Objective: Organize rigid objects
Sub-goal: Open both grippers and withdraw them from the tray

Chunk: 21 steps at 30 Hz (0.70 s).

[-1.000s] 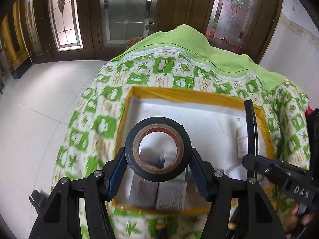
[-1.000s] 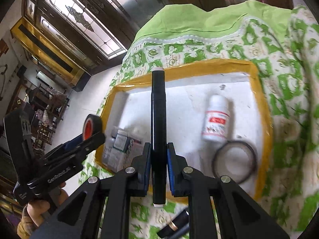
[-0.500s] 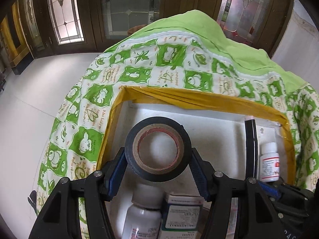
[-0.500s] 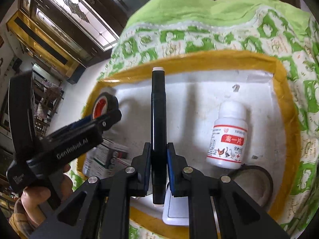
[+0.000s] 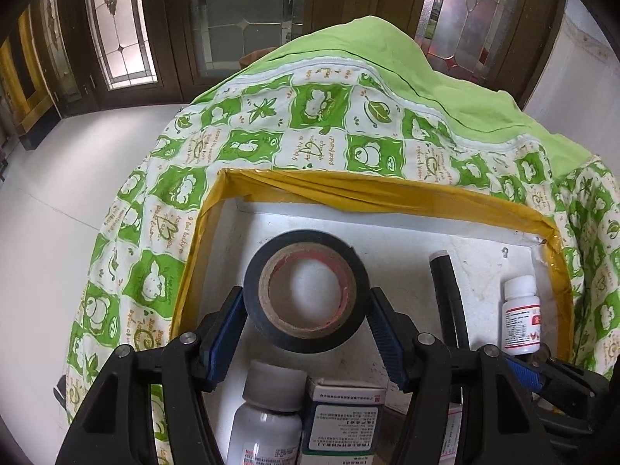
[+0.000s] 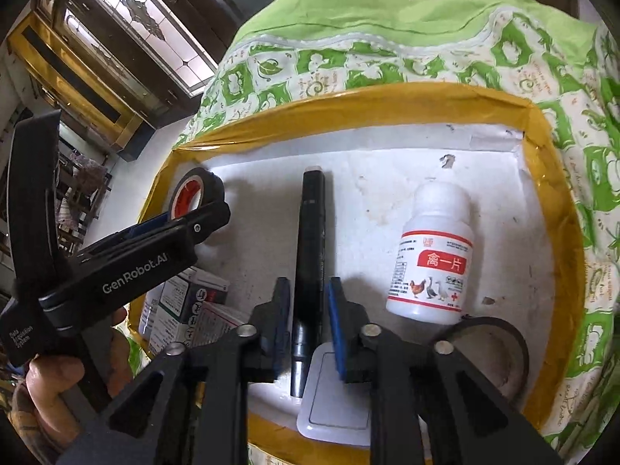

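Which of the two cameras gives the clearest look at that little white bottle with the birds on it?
The right wrist view. There the bottle lies in full sight in the tray, its red label and bird drawings facing the camera. In the left wrist view it sits small near the right edge, seen side-on, its label hard to read.

Your right gripper (image 6: 309, 325) has let go: its jaws now stand apart, and the black marker (image 6: 308, 255) lies on the tray floor (image 6: 372, 201) between them.
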Each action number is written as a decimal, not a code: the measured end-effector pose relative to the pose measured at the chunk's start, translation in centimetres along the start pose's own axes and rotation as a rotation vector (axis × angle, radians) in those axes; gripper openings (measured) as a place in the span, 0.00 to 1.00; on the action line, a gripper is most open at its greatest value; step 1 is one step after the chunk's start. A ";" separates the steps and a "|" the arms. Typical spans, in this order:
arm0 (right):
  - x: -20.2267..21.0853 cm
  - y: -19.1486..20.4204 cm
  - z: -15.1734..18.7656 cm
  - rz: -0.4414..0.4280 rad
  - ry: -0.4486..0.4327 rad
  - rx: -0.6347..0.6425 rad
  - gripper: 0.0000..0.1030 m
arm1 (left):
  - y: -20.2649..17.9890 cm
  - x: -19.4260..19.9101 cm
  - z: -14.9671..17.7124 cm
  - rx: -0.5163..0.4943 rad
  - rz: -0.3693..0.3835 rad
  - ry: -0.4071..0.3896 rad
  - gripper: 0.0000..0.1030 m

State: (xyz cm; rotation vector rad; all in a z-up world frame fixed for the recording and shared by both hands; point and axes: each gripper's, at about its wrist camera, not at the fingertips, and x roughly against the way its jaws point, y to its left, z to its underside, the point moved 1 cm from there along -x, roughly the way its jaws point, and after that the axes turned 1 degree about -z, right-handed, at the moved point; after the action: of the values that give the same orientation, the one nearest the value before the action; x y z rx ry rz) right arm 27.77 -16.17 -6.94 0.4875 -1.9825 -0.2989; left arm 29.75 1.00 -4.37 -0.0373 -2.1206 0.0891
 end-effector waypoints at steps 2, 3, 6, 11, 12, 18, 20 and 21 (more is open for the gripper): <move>0.7 0.3 0.3 -0.001 -0.018 0.014 0.23 | 0.2 0.5 -0.1 0.014 0.006 -0.008 0.64; 1.2 0.5 0.5 -0.004 -0.031 0.018 0.27 | 0.3 0.8 -0.2 0.019 0.006 -0.012 0.65; 2.7 0.7 0.9 -0.014 -0.067 0.013 0.33 | 0.5 2.4 -0.2 0.027 0.007 -0.028 0.66; 5.6 0.3 2.4 -0.041 -0.118 -0.013 0.41 | 0.6 5.9 1.6 0.033 0.029 -0.054 0.68; 6.3 0.1 2.9 -0.051 -0.125 -0.022 0.43 | 0.6 6.6 2.3 0.036 0.036 -0.057 0.68; 9.2 -0.6 5.7 -0.076 -0.154 -0.058 0.52 | 1.1 10.2 8.1 0.065 0.076 -0.047 0.74; 9.7 -0.6 6.8 -0.078 -0.148 -0.056 0.52 | 1.5 11.2 10.4 0.086 0.076 -0.045 0.74; 9.7 -0.5 7.1 -0.077 -0.145 -0.054 0.52 | 1.8 11.8 11.8 0.102 0.078 -0.049 0.74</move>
State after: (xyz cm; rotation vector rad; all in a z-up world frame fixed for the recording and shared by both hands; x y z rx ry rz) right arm 17.70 -21.10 -2.58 0.5213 -2.0929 -0.4459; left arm 13.52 2.94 -0.63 -0.0576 -2.1611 0.2462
